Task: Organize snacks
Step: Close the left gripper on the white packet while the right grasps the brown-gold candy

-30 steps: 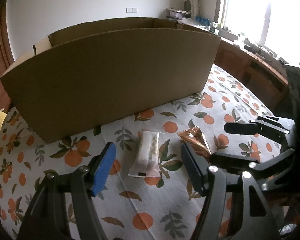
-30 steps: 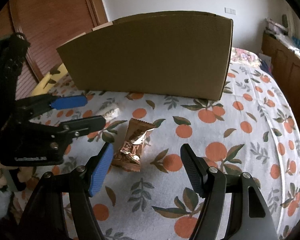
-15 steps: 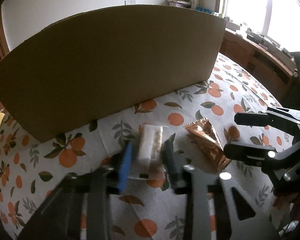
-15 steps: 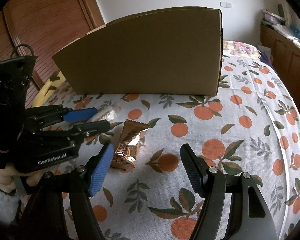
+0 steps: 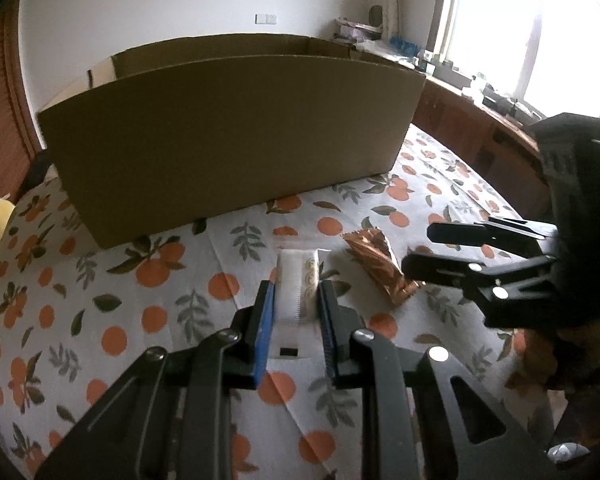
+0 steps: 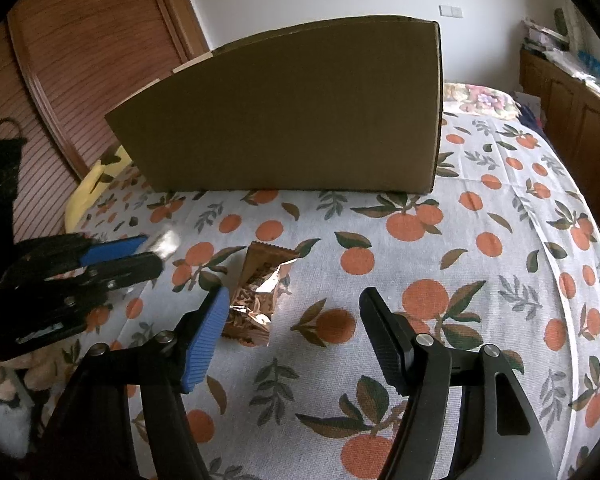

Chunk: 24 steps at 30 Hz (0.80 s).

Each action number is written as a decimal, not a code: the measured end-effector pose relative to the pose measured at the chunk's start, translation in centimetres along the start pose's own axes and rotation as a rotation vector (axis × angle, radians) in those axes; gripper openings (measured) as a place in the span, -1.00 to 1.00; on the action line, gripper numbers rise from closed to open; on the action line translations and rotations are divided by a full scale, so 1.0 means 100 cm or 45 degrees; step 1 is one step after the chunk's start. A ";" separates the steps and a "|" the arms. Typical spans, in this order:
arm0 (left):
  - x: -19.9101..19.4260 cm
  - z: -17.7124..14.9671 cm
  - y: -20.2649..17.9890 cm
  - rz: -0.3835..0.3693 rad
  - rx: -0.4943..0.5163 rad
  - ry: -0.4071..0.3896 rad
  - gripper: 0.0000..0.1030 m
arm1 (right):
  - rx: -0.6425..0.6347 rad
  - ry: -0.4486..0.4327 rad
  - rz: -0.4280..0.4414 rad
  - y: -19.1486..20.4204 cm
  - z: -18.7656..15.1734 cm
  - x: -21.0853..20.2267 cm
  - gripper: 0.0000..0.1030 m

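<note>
My left gripper [image 5: 296, 304] is shut on a white snack packet [image 5: 298, 280], pads pressing its two long sides low over the orange-print tablecloth [image 5: 160, 304]. To its right lies a copper foil snack packet [image 5: 378, 266] flat on the cloth. In the right wrist view this copper packet [image 6: 260, 292] sits just beside the blue finger of my right gripper [image 6: 294, 300], whose jaws are closing slightly with nothing between them. The left gripper [image 6: 148, 252] shows at the left there, with the white packet [image 6: 166, 240] blurred at its tips. A large open cardboard box [image 5: 228, 140] stands behind both snacks.
The box's tall front wall [image 6: 300, 120] faces both grippers. A yellow object [image 6: 88, 188] lies at the table's left edge near a wooden slatted door [image 6: 80, 60]. Wooden cabinets [image 5: 480, 136] under a window run along the right. A hand [image 5: 548, 364] holds the right gripper.
My left gripper closed from wide open onto the white packet, then drew back a little from the box with it. The right gripper has barely moved.
</note>
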State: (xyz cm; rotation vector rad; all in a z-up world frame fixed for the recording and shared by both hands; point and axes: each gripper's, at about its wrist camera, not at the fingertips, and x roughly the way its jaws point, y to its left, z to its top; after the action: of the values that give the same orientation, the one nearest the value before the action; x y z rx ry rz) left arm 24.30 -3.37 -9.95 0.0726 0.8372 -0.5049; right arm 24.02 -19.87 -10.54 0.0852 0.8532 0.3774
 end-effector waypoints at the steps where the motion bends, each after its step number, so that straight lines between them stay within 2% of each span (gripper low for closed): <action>1: -0.003 -0.002 0.000 0.003 -0.002 -0.006 -0.62 | -0.002 0.002 -0.001 0.000 0.000 0.000 0.31; 8: -0.016 -0.011 -0.003 0.008 -0.024 -0.019 -0.62 | -0.115 0.001 -0.099 0.021 0.006 0.003 0.28; 14: -0.026 -0.015 -0.002 0.012 -0.037 -0.037 -0.62 | -0.126 0.030 -0.099 0.032 0.015 0.012 0.24; 20: -0.032 -0.019 0.000 0.030 -0.038 -0.040 -0.62 | -0.121 0.090 -0.105 0.036 0.015 0.029 0.07; 24: -0.032 -0.021 0.000 0.031 -0.036 -0.035 -0.62 | -0.165 0.101 -0.146 0.043 0.017 0.036 -0.08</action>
State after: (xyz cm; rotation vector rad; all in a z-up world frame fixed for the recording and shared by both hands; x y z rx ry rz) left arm 21.03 -1.51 -9.02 0.0498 0.8152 -0.4703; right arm 26.16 -14.46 -11.07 -0.0993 0.9053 0.3288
